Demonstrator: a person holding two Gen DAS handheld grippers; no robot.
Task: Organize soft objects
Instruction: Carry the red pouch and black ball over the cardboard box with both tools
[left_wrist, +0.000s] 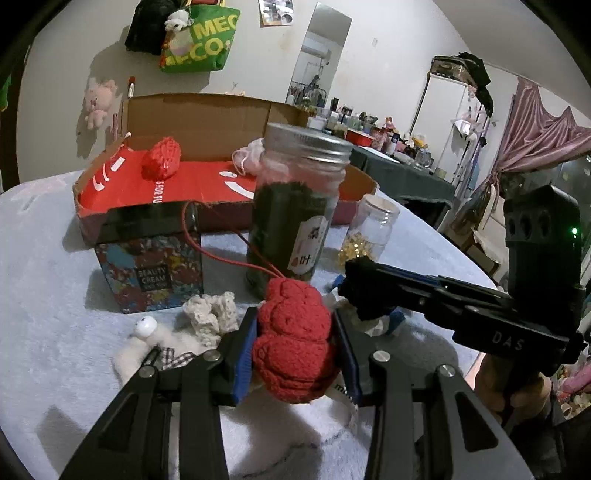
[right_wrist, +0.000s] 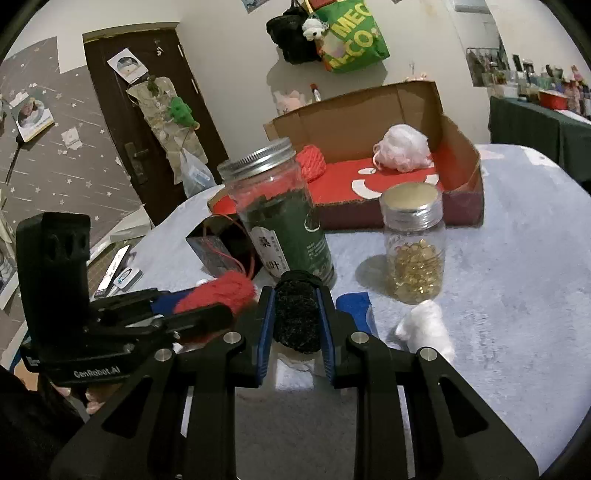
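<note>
My left gripper (left_wrist: 295, 343) is shut on a red knitted toy (left_wrist: 293, 339) with a red cord, held just above the table; the toy also shows in the right wrist view (right_wrist: 218, 291). My right gripper (right_wrist: 295, 314) is shut on a black fuzzy object (right_wrist: 297, 314). An open cardboard box with a red floor (left_wrist: 207, 181) stands behind and holds a red knitted piece (left_wrist: 162, 158) and a pale pink pouf (right_wrist: 402, 147). A cream knitted piece (left_wrist: 210, 314) and a white fluffy toy (left_wrist: 147, 332) lie left of my left gripper. A white soft lump (right_wrist: 428, 325) lies right of my right gripper.
A tall jar of dark green leaves (left_wrist: 295, 206) stands directly ahead. A small jar of golden beads (right_wrist: 413, 243) stands to its right. A patterned box (left_wrist: 147, 266) sits at left. A blue cloth (right_wrist: 354, 306) lies on the pale fleece table cover (right_wrist: 517, 295).
</note>
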